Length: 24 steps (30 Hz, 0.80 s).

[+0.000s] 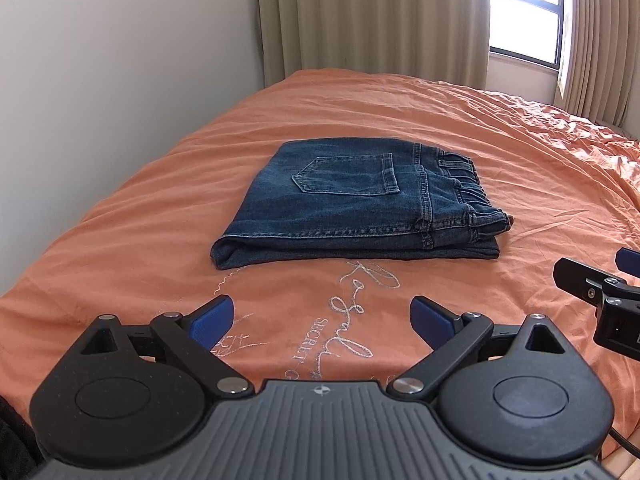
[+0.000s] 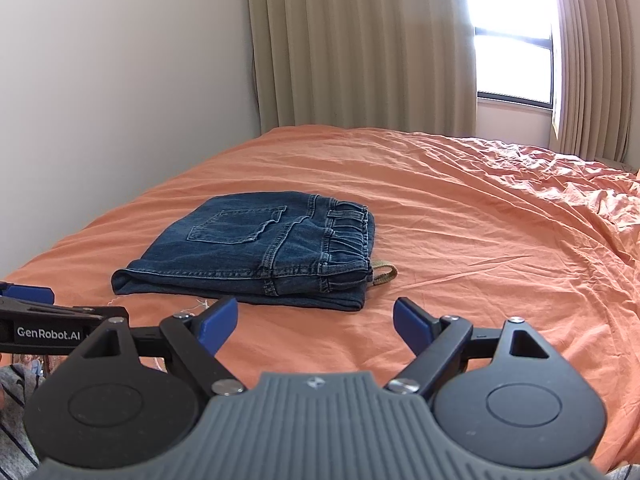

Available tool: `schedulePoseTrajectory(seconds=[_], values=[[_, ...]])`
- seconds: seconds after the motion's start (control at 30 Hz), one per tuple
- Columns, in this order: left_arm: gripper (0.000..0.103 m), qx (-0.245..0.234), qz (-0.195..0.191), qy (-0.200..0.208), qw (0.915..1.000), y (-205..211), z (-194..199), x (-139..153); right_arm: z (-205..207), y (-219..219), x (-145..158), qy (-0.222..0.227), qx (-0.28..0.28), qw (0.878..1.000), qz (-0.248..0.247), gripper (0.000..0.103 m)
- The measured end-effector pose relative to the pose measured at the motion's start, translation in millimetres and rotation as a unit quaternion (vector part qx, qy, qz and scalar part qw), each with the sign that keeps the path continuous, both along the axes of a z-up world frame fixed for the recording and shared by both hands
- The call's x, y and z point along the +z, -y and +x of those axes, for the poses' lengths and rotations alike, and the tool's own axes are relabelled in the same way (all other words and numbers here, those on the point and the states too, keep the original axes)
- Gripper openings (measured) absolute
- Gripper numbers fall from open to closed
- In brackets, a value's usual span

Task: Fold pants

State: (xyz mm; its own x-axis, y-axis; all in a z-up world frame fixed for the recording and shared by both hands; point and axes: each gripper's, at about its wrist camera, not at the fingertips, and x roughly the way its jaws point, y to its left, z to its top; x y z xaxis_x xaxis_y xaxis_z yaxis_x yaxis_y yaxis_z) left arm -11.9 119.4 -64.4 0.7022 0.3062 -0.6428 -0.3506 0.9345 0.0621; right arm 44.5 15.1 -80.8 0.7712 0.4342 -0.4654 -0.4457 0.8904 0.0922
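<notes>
Blue denim pants [image 1: 352, 204] lie folded in a compact rectangle on the orange bedspread [image 1: 500, 168], back pocket up, elastic waistband at the right. They also show in the right wrist view [image 2: 256, 248], with a tan loop sticking out at the waistband end. My left gripper [image 1: 322, 320] is open and empty, held above the bedspread in front of the pants. My right gripper [image 2: 316, 320] is open and empty, in front of the pants' right end. The right gripper shows at the right edge of the left wrist view [image 1: 600, 292]; the left gripper shows at the left edge of the right wrist view [image 2: 28, 296].
A white wall [image 1: 120, 100] runs along the bed's left side. Beige curtains [image 1: 372, 20] and a bright window [image 1: 524, 20] stand behind the bed. The bedspread is wrinkled at the right [image 2: 560, 208] and carries silver embroidered lettering [image 1: 352, 320] near me.
</notes>
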Motion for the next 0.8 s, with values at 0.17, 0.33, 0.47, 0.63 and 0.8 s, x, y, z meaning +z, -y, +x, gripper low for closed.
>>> schedulePoseTrajectory(seconds=[0.17,0.33,0.47,0.63,0.8], values=[[0.103,0.000,-0.004,0.002,1.0000,-1.1,-0.9,0.3,-1.3,0.6,2.2,0.003,0.000,1.000,0.000,0.081],[0.103,-0.002,0.000,0.002,1.0000,0.0,-2.0,0.8,-1.2,1.0,3.6,0.001,0.001,1.000,0.002,0.081],[0.103,-0.002,-0.002,0.004,1.0000,0.2,-3.0,1.7,-1.5,1.1,4.2,0.001,0.001,1.000,0.002,0.081],[0.103,-0.003,-0.003,0.006,1.0000,1.4,-4.9,2.3,-2.8,0.1,5.3,0.001,0.002,1.000,0.003,0.081],[0.103,-0.006,-0.009,0.008,0.9999,0.5,-5.8,2.7,-2.8,-0.7,6.0,-0.001,0.001,1.000,0.005,0.081]])
